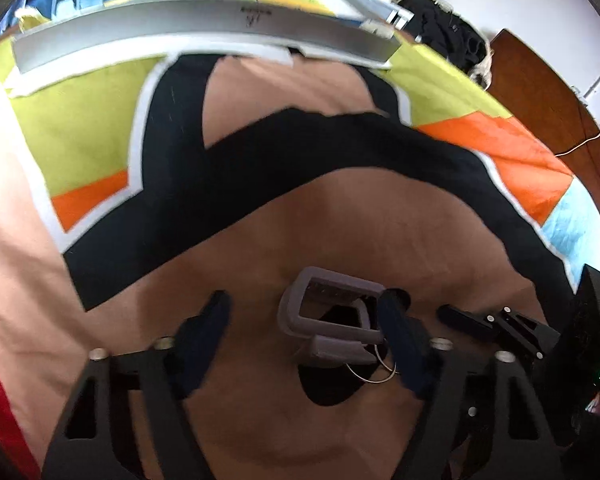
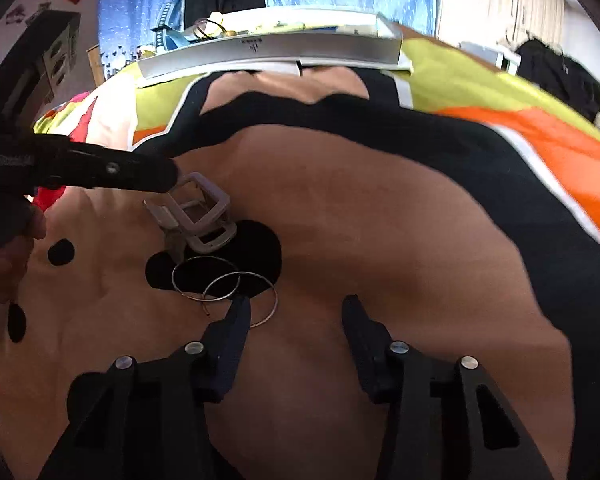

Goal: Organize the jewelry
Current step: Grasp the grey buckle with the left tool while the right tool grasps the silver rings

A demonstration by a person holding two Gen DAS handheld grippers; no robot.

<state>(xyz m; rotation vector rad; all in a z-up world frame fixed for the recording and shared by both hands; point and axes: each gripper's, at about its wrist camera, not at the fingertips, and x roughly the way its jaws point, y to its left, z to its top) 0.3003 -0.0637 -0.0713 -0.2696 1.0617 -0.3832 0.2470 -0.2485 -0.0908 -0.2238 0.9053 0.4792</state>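
A small grey jewelry box (image 1: 332,316) lies open on the patterned bedspread, also in the right wrist view (image 2: 200,216). Two thin silver hoop rings (image 2: 224,288) lie overlapping just in front of it; part of one shows in the left wrist view (image 1: 374,372). My left gripper (image 1: 306,320) is open, with the box between its fingers, nearer the right finger (image 1: 400,336). My right gripper (image 2: 296,320) is open and empty, its left fingertip (image 2: 238,316) over the edge of the nearer hoop.
A long silver case (image 1: 204,32) lies across the far side of the bed, with clutter behind it. The right gripper's body (image 1: 540,336) is close on the right in the left wrist view. Dark clothes (image 1: 444,28) lie at the far right.
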